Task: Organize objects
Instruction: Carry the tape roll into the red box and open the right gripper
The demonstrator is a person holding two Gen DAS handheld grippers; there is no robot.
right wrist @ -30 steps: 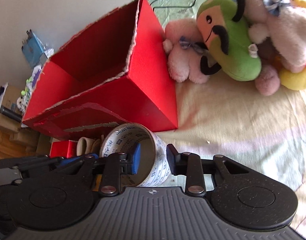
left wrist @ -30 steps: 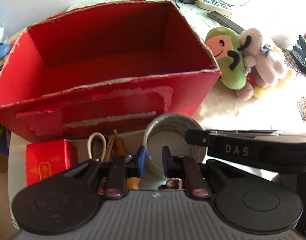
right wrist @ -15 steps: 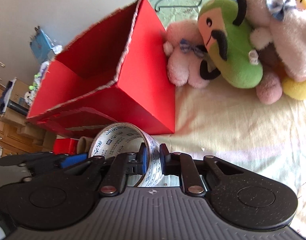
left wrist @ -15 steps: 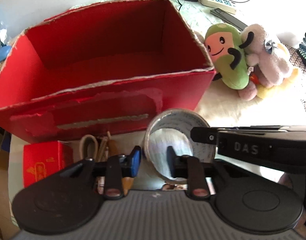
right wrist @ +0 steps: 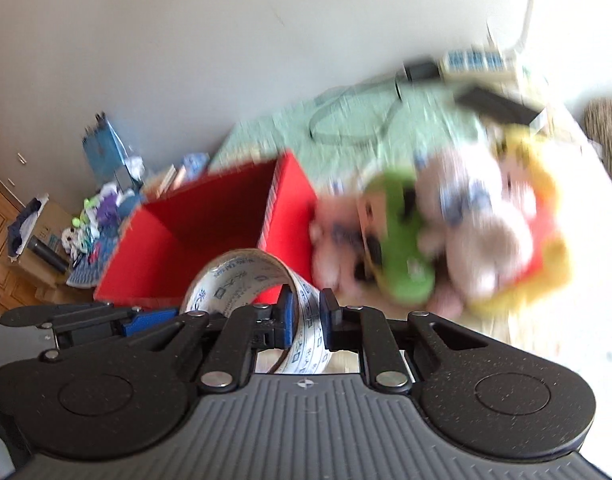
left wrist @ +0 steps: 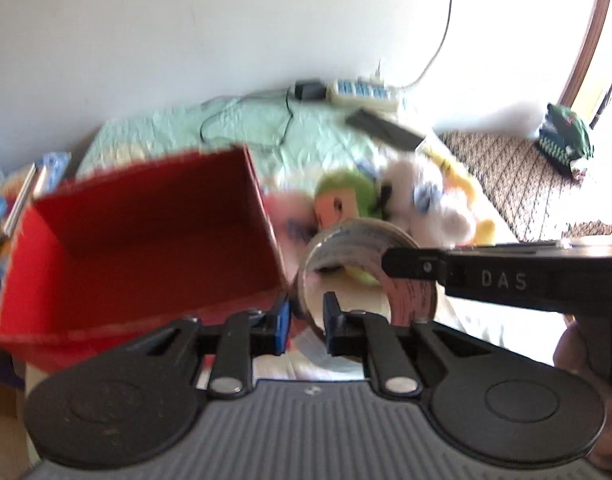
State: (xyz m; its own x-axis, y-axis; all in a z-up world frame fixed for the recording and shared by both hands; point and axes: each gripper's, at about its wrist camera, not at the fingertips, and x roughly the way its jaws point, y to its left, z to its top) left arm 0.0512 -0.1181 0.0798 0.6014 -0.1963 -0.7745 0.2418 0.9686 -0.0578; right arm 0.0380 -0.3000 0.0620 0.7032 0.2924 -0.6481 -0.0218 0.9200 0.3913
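The tape roll [right wrist: 246, 280] is held up off the bed, pinched by both grippers at once. The right gripper [right wrist: 306, 320] is clamped on the roll's right wall, one finger inside the ring and one outside. In the left wrist view the left gripper [left wrist: 306, 322] is narrowed on the roll's near-left wall in the same way, with the roll [left wrist: 369, 272] standing just to its right and the right gripper's arm crossing in front of it. Just left of and beyond the roll sits the open red box [left wrist: 146, 248], its inside bare as far as shows. Right of the box lies a blurred pile of plush toys [right wrist: 445, 236] on the bed [left wrist: 242, 128]. Farther off, by the wall, lies a power strip [left wrist: 361, 90].
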